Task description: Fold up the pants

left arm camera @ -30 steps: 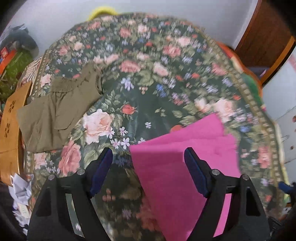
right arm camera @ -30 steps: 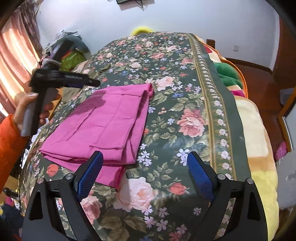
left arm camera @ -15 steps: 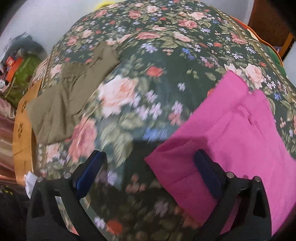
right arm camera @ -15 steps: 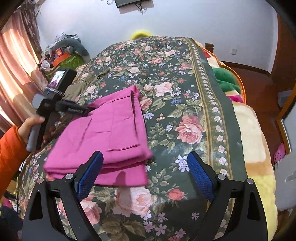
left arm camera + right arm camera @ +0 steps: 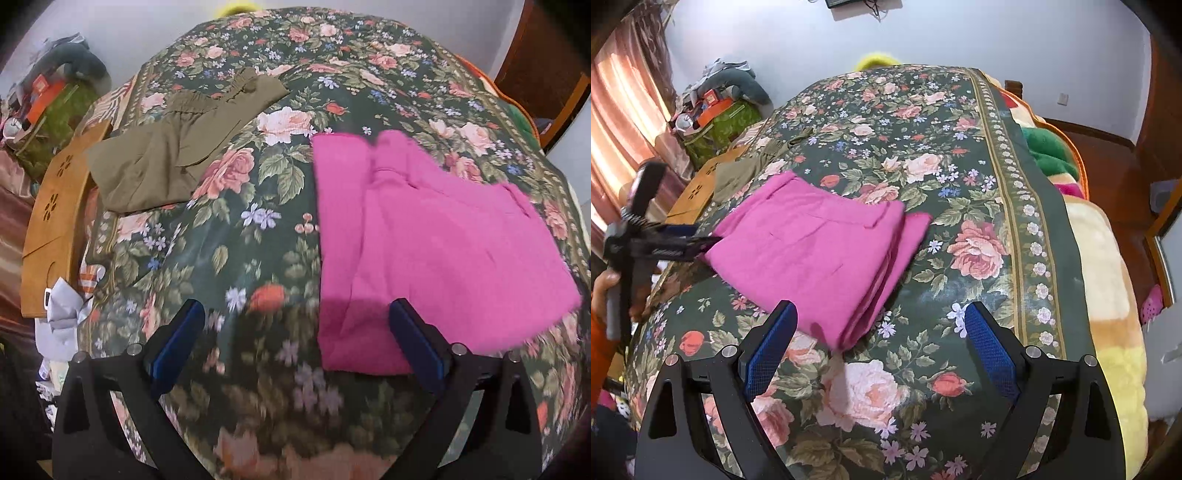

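Pants [image 5: 816,251]: pink, folded into a flat stack of several layers on the floral bedspread [image 5: 960,184]. They lie ahead of your right tongs [image 5: 881,347] and to their left, with the nearest corner just past the left finger [image 5: 772,343]. From your left tongs [image 5: 297,347] they sit ahead and to the right, the near edge reaching the right finger [image 5: 413,343]; contact cannot be confirmed.

Tongs: both released, jaws spread wide, nothing between them. The left tool also shows in the right view, at the stack's left edge.

Risks, as judgement: the layers are not square. A lower layer sticks out beyond the top one at the far right corner, so a further fold would likely lock that offset in. Pinching only the top layer would peel the stack apart. A finger dragged across the soft bedspread could bunch the cloth or shift the whole pile.

Orientation: from your right tongs the long axis runs from near centre away to the far left. A pocket seam shows on top. Which end holds the waistband cannot be told.

Olive garment [image 5: 177,155]: folded, well apart from the pants, far ahead and left of your left tongs.

Wooden panel [image 5: 51,229]: at the bed's left edge, beside the olive garment.

Fleece blanket [image 5: 1108,280]: under the bedspread, showing to the right of your right tongs.
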{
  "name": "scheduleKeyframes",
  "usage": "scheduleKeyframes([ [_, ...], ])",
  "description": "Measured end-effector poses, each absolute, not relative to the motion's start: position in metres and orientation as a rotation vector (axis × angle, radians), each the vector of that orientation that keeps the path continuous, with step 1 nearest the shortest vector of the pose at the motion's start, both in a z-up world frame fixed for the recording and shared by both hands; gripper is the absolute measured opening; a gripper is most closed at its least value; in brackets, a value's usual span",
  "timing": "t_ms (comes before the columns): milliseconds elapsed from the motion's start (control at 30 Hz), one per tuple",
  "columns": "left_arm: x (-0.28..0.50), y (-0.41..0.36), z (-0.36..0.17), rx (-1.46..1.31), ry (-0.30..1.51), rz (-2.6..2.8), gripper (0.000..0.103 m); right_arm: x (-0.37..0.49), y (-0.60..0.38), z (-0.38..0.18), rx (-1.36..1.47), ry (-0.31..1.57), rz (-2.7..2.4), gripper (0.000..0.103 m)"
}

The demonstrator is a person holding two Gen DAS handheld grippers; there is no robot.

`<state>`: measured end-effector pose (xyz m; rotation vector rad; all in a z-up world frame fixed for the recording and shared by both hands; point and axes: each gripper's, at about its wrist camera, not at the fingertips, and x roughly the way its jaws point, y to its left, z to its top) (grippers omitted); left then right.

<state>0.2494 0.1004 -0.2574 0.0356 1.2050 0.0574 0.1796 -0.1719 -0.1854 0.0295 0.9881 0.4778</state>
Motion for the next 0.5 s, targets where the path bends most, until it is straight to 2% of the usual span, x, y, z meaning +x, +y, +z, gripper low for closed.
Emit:
scheduleKeyframes([
  [100,0.242,0.103,-0.242,-0.001,1.188,0.025,0.087,0.183,-0.174,-0.186,0.049,0.987,0.474,0.089],
  [167,0.24,0.104,-0.233,-0.021,1.166,0.011,0.082,0.187,-0.174,-0.187,0.064,0.994,0.48,0.083],
  [233,0.239,0.104,-0.223,-0.054,1.141,-0.019,0.073,0.19,-0.174,-0.188,0.077,1.007,0.492,0.074],
  [400,0.244,0.098,-0.221,-0.097,1.138,-0.085,0.064,0.196,-0.163,-0.197,0.1,1.068,0.547,0.055],
  [500,0.247,0.095,-0.239,-0.094,1.191,-0.088,0.05,0.194,-0.151,-0.207,0.072,1.103,0.576,0.045],
])
